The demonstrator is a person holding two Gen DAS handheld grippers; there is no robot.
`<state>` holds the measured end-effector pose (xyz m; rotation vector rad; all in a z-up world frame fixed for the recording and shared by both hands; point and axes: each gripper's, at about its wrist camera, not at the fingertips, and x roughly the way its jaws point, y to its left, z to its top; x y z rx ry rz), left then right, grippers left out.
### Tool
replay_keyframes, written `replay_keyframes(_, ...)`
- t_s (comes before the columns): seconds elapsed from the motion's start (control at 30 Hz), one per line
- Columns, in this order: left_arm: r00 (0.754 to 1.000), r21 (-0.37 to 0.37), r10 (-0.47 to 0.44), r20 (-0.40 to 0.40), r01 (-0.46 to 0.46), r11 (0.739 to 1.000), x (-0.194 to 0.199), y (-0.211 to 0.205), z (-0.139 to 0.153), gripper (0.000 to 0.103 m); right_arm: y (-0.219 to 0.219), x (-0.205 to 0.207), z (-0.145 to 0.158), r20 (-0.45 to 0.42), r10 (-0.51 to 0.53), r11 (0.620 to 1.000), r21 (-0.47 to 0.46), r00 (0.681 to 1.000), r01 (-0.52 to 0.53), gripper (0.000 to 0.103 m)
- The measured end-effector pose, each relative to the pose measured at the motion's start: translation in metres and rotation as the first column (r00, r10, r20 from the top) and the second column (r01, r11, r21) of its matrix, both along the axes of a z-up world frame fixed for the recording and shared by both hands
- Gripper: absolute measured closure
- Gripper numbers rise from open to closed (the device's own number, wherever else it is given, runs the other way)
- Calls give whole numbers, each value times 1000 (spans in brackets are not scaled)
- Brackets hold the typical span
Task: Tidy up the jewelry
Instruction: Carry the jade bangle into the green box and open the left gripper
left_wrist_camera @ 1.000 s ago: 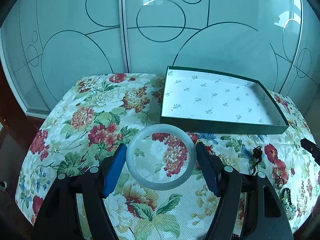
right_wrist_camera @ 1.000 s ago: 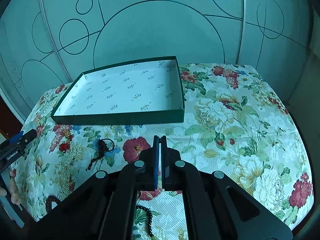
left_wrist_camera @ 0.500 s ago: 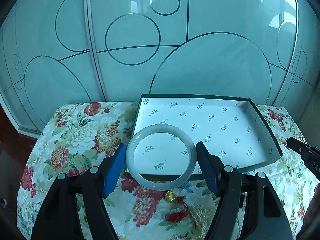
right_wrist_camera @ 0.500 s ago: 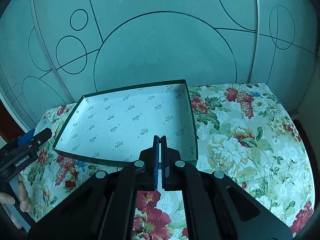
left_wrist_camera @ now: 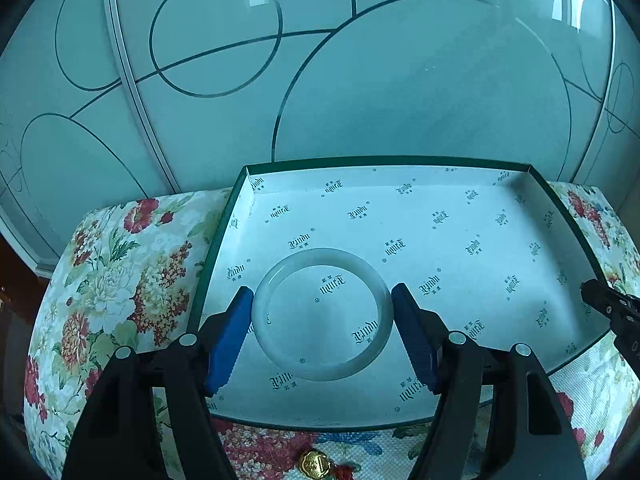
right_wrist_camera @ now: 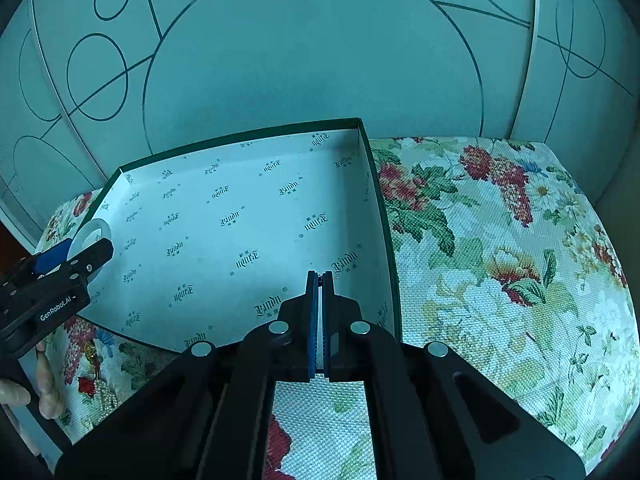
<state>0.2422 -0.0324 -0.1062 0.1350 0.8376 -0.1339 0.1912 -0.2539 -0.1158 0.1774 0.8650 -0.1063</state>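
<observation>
Behind everything stands a pale glass wall (left_wrist_camera: 400, 80) lined with dark circles and arcs. In front of it my bench (right_wrist_camera: 500, 260) is covered in a floral cloth, and a shallow green box (left_wrist_camera: 218, 240) with a white printed lining sits at the far edge, toward the bench's left side as I face it. My left hand-held gripper (left_wrist_camera: 322, 312) hangs over the near left part of that box, its blue pads pressed against either side of a pale translucent bangle (left_wrist_camera: 280, 280), so the bangle is held above the lining; whether it touches the floor of the box I cannot tell. My right hand-held gripper (right_wrist_camera: 320, 276) is closed, pads together with nothing I can make out between them, its tips over the box's near right corner. On the cloth by the bench's near edge, just outside the box, lies a small gold charm (left_wrist_camera: 314, 465) beside something red
</observation>
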Motion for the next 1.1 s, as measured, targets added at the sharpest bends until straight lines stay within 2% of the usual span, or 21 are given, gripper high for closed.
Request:
replay_keyframes(0.2,999,2,-4,-49,5,1000,7,-3,-13,33,-3,4,-10,-33,-4,1000,13,999,4,100)
replay_keyframes(0.27,998,8,-4,-57,5,1000,7,-5,-16,33,-3,3,-10,-28,-9,1000,15,1000,10,92)
replay_keyframes(0.33,999,22,-10,-35,11,1000,4,-8,-13,31,-4,1,-7,-17,-13,1000,24,1000,13,80)
replay_keyframes(0.4,1000,31,-20,-15,20,999,2,-10,-8,26,-3,-2,-3,-3,-15,1000,24,1000,15,76)
replay_keyframes(0.6,999,-6,-34,17,34,999,-15,-9,16,26,0,-24,20,42,-12,999,34,999,11,75)
replay_keyframes(0.77,999,-54,-39,3,39,998,-42,1,27,25,-1,-58,33,62,-6,999,32,998,4,74)
replay_keyframes(0.9,999,-55,-34,0,34,998,-74,10,33,25,-4,-90,34,45,-11,999,43,999,9,74)
replay_keyframes(1.1,999,-53,-3,-45,1,999,-124,31,27,25,0,-137,27,-3,0,999,50,1000,0,74)
